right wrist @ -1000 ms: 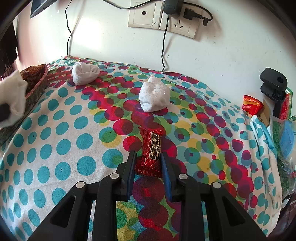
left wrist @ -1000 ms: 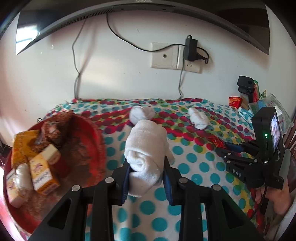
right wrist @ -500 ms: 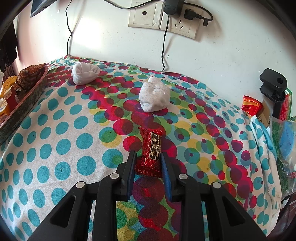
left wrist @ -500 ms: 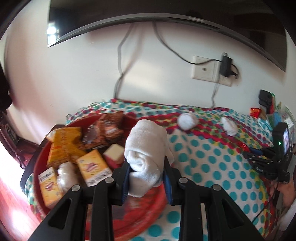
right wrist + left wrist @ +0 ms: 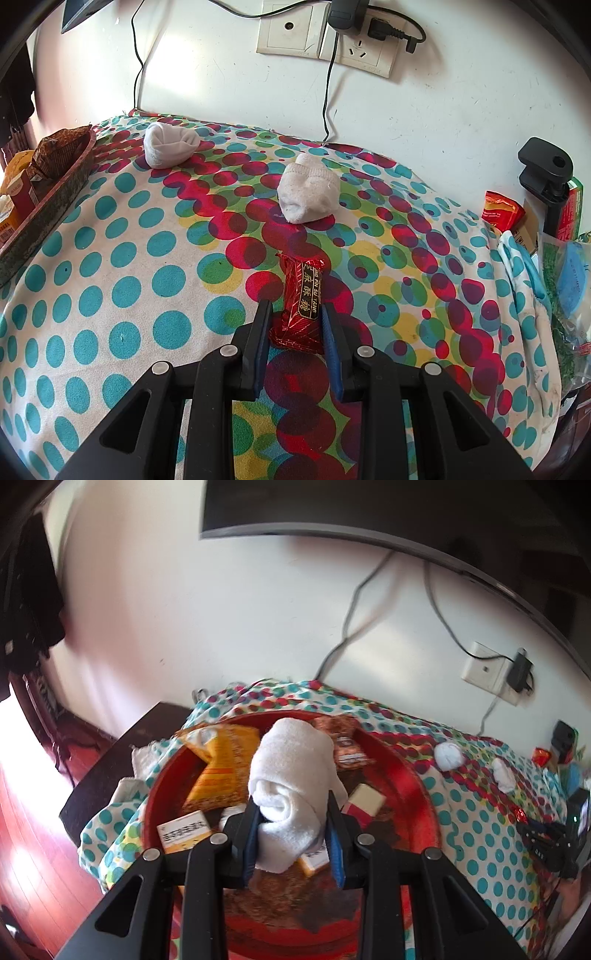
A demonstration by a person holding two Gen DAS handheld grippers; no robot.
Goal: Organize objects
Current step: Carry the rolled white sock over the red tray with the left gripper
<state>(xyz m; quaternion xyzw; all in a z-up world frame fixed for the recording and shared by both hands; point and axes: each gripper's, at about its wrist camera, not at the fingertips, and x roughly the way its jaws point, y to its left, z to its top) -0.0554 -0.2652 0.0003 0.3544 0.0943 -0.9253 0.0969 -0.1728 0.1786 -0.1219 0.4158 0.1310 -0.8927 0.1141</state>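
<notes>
Polka-dot cloth point(image 5: 122, 295) covers the table under a white wall with a socket plate point(image 5: 325, 37). My left tongs point(image 5: 293, 825) are clamped on a rolled white towel point(image 5: 291, 775), pads pressing its lower sides, and I have it hanging over the red tray point(image 5: 413, 775) at the left end of the table. Below it the tray holds an orange packet point(image 5: 221, 764), small boxes point(image 5: 183, 830) and brown wrapped snacks point(image 5: 343, 738). My right tongs point(image 5: 295, 330) are closed narrowly on a red candy bar point(image 5: 301, 299), which lies flat on the cloth; I cannot tell if it is lifted at all. Two balled white socks, one far left point(image 5: 168, 144) and one in the middle point(image 5: 306, 197), sit loose on the cloth beyond the candy, well apart from each other. Risks as I judge them: the towel is soft and gripped low, so it could unroll or slump out if I tilt further. Releasing it over the boxes could leave it propped and rolling toward the tray's rim. The candy wrapper is slick; a thin pinch near its end may let it twist or slip on lifting.
</notes>
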